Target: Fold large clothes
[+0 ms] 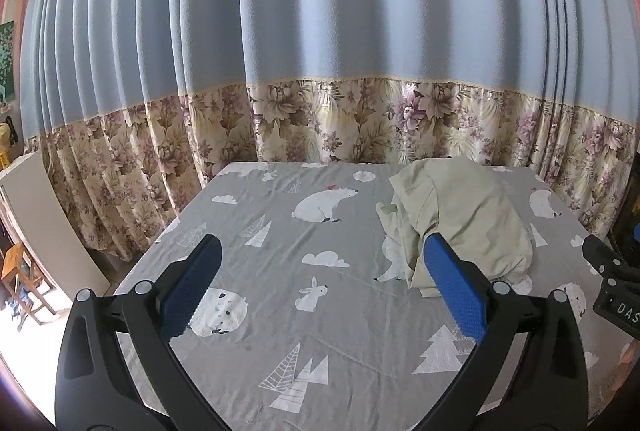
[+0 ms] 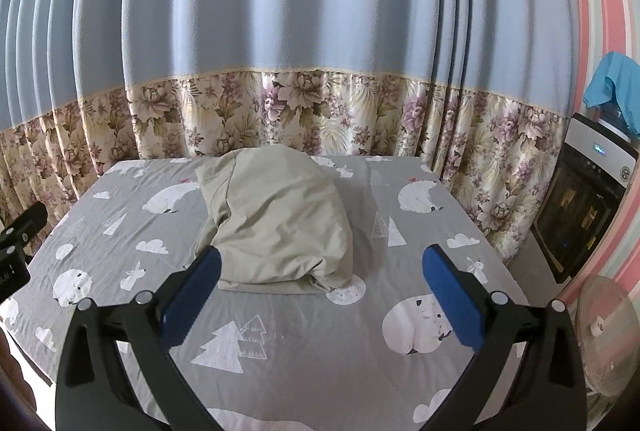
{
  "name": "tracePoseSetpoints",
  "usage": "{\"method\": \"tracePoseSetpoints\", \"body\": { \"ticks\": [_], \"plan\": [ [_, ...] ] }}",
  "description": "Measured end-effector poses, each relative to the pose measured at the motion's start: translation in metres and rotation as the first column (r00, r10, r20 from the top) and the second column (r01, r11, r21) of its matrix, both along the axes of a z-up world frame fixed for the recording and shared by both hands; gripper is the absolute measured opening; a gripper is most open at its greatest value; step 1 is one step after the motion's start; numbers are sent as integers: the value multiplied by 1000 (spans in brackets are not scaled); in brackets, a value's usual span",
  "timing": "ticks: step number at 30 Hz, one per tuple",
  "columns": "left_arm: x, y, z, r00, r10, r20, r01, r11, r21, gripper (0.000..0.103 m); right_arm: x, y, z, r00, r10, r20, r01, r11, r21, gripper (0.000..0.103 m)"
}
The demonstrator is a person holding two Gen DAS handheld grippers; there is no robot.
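Note:
A pale green garment lies crumpled in a heap on a grey bed sheet printed with white bears and trees. In the right wrist view the same garment sits at the middle of the sheet, just beyond the fingers. My left gripper hovers open above the sheet, left of the heap, with nothing between its blue pads. My right gripper is also open and empty, in front of the heap's near edge. The right gripper's black body shows at the left view's right edge.
Blue curtains with a floral lower band hang close behind the bed. A white board and a wooden stool stand to the left. A dark appliance and a fan stand at the right.

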State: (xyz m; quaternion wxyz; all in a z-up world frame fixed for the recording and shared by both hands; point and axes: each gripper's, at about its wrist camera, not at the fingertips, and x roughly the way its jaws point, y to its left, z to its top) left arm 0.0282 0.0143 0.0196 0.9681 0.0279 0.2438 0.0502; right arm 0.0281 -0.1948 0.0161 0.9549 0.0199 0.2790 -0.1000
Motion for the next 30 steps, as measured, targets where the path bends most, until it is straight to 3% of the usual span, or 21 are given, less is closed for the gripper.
{"method": "tracePoseSetpoints", "body": {
  "ticks": [23, 30],
  "plan": [
    [3, -4, -4, 1000, -17, -21, 17, 1000, 6, 100, 12, -2, -8, 1000, 15, -20, -15, 1000, 6, 101],
    [0, -10, -4, 1000, -11, 7, 11, 999, 47, 100, 14, -3, -14, 999, 18, -29, -18, 1000, 4, 101]
  ]
}}
